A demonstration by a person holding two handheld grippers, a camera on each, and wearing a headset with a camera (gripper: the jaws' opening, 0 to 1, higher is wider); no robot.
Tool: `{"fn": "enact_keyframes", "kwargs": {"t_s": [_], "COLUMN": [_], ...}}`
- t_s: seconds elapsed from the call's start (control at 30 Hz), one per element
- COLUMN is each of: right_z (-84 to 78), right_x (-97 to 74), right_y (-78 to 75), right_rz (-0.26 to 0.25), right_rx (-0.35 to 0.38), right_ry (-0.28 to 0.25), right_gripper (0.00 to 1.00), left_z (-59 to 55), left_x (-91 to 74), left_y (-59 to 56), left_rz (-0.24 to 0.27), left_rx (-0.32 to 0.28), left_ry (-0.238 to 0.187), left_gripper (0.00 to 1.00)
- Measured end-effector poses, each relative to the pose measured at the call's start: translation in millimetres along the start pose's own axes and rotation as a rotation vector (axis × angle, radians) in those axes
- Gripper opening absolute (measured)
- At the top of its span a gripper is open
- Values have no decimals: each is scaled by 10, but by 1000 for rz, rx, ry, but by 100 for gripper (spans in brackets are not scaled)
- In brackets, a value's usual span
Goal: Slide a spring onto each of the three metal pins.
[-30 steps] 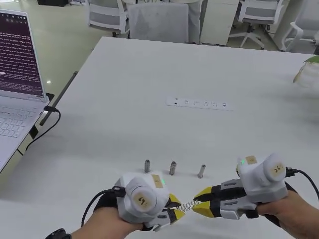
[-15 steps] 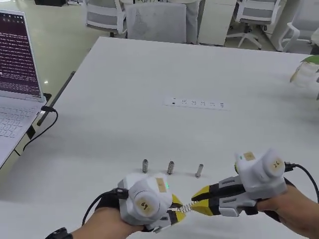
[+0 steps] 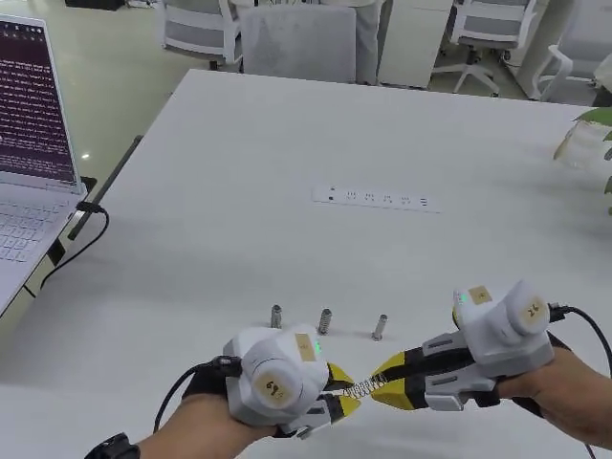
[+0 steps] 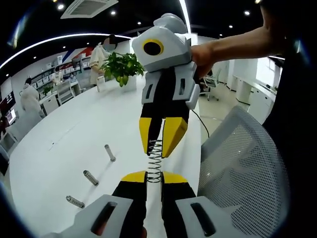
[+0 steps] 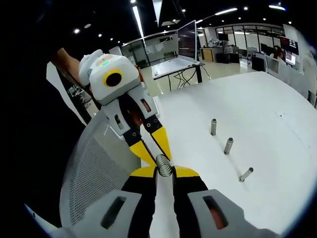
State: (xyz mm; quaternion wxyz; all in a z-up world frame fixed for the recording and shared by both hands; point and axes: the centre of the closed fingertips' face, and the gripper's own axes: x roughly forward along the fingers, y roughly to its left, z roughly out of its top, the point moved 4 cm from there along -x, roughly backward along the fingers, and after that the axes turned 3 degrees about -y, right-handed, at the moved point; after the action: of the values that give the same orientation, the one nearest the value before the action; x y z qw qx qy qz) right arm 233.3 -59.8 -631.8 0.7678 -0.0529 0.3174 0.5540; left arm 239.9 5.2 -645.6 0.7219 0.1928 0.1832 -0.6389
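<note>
Spring (image 3: 363,386) is hanging between my two claws: my left gripper (image 3: 341,396) is pinching one end and my right gripper (image 3: 382,392) is clamping the other. Beyond them, three metal pins (image 3: 325,320) are standing in a row on the white table (image 3: 287,191), two already wearing springs.

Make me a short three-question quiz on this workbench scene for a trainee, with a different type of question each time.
1. True or false: the small coiled metal spring is held in the air between the left gripper and the right gripper.
2. How many of the three upright metal pins on the white table already carry a spring? A one, B two, C three.
3. Fill in: in the head view, the bare metal pin stands at the ___ end of the row.
Key: 1 true; 2 B; 3 right.
</note>
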Motion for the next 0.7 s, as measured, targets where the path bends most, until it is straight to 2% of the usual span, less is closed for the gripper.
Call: {"fn": "enact_keyframes", "kwargs": {"t_s": [0.27,0.53,0.7], "right_z": [60,96,157], "right_x": [7,-21,-73], "right_y": [42,42,11], "right_rz": [12,6,-7], "right_rx": [7,-19,-25], "right_ry": [-6,35,41], "right_gripper": [8,8,8], "left_z": [7,35,102], "left_x": [24,70,99], "left_y": [-28,-30,10], "left_rz": [-19,-31,-29], "left_rx": [5,-30,-71], "left_ry": [-3,-24,-58], "left_gripper": [2,2,2]}}
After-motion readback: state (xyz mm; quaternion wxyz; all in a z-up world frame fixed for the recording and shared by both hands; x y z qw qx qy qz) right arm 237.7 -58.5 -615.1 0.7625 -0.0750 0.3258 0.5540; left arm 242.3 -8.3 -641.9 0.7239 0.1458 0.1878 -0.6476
